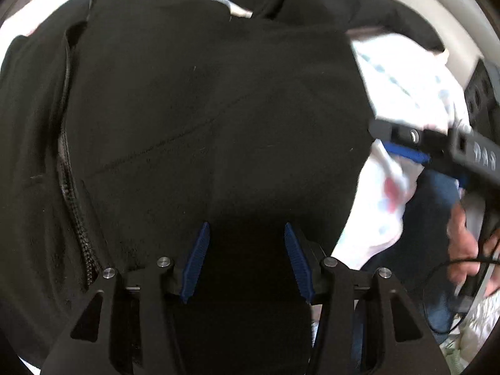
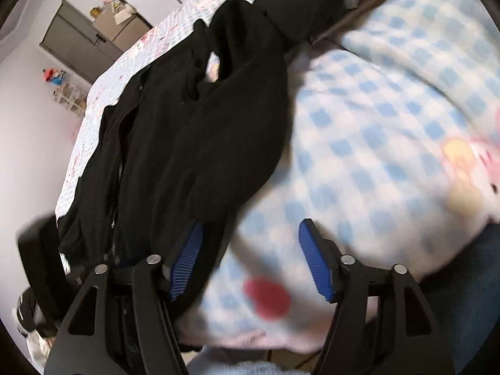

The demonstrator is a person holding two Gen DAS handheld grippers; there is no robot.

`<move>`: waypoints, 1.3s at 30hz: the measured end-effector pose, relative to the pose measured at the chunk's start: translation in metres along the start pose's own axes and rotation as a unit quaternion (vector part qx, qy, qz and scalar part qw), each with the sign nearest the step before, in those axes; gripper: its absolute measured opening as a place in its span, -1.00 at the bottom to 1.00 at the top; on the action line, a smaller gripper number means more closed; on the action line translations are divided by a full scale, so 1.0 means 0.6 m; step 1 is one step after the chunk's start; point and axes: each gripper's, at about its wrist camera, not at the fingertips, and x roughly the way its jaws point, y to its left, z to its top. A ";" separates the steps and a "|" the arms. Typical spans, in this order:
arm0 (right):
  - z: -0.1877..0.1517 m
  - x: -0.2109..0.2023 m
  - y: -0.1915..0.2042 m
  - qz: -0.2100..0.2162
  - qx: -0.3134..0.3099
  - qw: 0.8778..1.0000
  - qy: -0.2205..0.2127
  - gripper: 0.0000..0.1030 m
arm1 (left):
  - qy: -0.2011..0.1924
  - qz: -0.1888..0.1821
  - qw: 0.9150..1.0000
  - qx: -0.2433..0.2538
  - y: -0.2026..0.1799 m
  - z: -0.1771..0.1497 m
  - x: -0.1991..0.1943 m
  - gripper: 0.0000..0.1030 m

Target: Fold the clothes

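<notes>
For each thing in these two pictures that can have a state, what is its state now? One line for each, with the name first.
black jacket: spread flat on the bed, not yet folded.
zipper: closed along the part in view.
checked bedsheet: lying under the jacket, wrinkled.
left gripper: open, nothing pinched, above the jacket.
right gripper: open, nothing pinched, at the jacket's edge.
cabinet: doors closed.

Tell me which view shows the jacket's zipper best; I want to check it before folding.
The left wrist view: the zipper runs sharp down the black jacket. The right wrist view shows only a thin, partly blurred stretch of zipper among folds.
</notes>
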 end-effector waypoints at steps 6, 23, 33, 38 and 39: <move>0.039 0.061 -0.012 0.030 0.012 0.999 -0.002 0.33 | -0.007 0.014 1.000 0.014 -0.011 -0.010 -0.003 0.17; 0.076 0.046 0.013 0.112 -0.016 0.992 -0.052 0.04 | -0.067 -0.086 0.992 -0.063 0.048 -0.021 -0.063 0.17; 0.118 0.024 0.031 0.137 -0.015 0.981 -0.138 -0.90 | -0.067 -0.065 0.988 -0.123 0.094 -0.009 -0.074 0.17; 0.088 0.003 0.226 0.138 -0.205 0.956 -0.159 -0.88 | -0.120 -0.059 0.974 -0.181 0.143 -0.042 -0.122 0.17; 0.076 0.022 0.260 0.138 -0.242 0.951 -0.132 -0.85 | -0.134 -0.047 0.970 -0.198 0.161 -0.051 -0.140 0.17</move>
